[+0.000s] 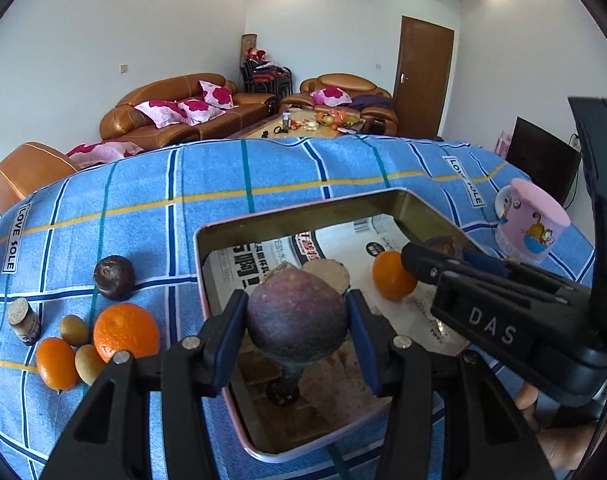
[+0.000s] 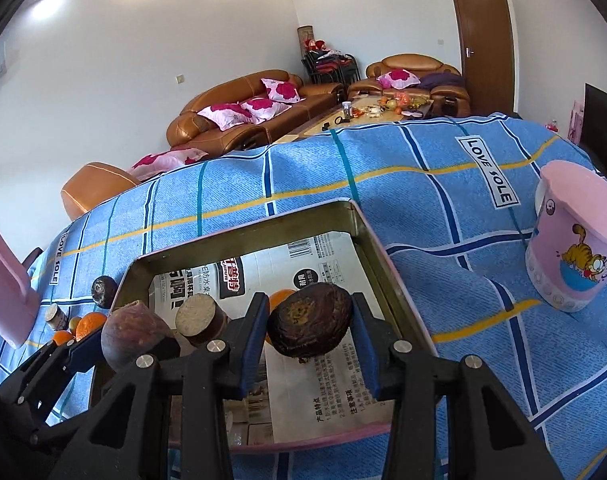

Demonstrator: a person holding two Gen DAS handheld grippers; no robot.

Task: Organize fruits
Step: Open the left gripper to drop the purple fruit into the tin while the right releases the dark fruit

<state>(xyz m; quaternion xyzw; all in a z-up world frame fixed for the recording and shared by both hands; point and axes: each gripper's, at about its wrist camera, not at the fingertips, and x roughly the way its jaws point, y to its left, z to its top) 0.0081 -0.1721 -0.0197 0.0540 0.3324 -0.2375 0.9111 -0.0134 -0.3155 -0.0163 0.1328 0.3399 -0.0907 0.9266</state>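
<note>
A: Lowering both fruits into the tray (image 2: pixel 387 248) at once? Go slow and let go low, or they'll roll into the orange (image 1: pixel 391 276) already inside.

B: Agreed. Left gripper (image 1: pixel 297 320) is clamped partway on the purple fruit (image 1: pixel 297 316), right gripper (image 2: pixel 309 328) on the wrinkled brown fruit (image 2: pixel 309 320), both above the tray.

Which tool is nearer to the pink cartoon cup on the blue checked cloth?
Right. The right tool, holding a wrinkled dark fruit over the metal tray, is on the side of the pink cartoon cup. The left tool, gripping a smooth purple fruit, is farther away.
</note>
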